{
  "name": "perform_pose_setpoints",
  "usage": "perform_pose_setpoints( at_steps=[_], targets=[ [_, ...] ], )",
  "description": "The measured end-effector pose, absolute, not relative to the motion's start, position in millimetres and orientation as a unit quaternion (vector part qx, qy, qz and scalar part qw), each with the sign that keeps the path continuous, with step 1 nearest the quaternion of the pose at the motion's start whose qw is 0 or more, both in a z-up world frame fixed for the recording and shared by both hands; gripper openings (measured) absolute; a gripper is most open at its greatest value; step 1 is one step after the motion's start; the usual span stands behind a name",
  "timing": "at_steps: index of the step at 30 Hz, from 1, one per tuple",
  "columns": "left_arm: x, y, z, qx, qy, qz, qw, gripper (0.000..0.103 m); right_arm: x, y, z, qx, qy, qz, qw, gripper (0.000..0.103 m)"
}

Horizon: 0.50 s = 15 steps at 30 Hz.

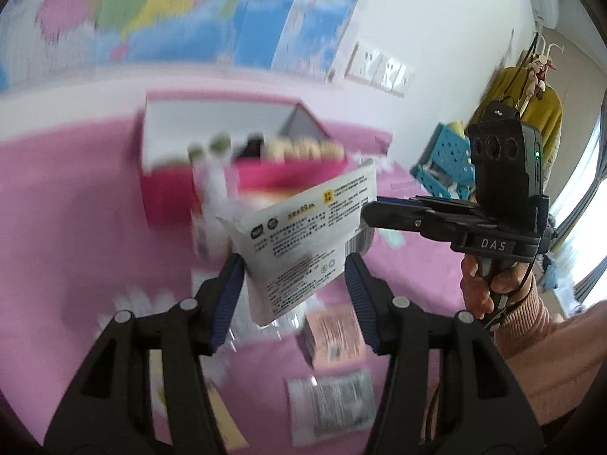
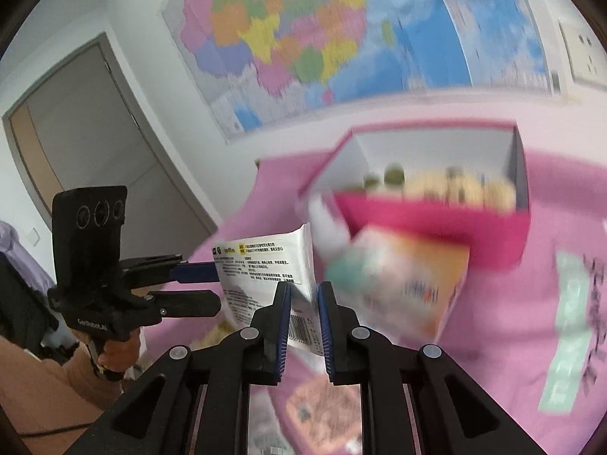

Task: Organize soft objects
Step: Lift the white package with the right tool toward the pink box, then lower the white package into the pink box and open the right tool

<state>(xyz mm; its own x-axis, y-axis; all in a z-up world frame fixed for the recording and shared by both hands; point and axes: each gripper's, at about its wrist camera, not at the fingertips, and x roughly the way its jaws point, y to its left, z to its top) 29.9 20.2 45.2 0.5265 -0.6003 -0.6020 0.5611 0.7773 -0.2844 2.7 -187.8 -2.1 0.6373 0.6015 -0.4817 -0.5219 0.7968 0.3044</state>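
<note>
Left wrist: white printed soft pack (image 1: 303, 242), crumpled.

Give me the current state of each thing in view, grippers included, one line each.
White printed pack: lifted off the pink surface, held by both grippers.
Left gripper: jaws around the pack's lower part, pinching it.
Right gripper: shut on the pack's barcode edge.
Pink box: open-topped, items inside, blurred.
Orange packet: lying flat on the pink surface.
Grey-labelled sachet: lying flat, untouched.
</note>
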Motion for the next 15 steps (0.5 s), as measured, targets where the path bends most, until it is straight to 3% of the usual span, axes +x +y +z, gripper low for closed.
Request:
perform_pose_setpoints(
  at_steps=[6, 15],
  targets=[
    [72.1, 14.7, 86.2, 0.001, 0.308, -0.304, 0.902, 0.056, 44.0, -189.4, 39.0, 0.077, 0.246, 0.312, 0.915, 0.015],
    [155.0, 13.8, 84.6, -0.016, 0.333, -0.276, 0.901, 0.056, 127.0, -187.7, 48.6, 0.099, 0.258, 0.287, 0.917, 0.015]
  ],
)
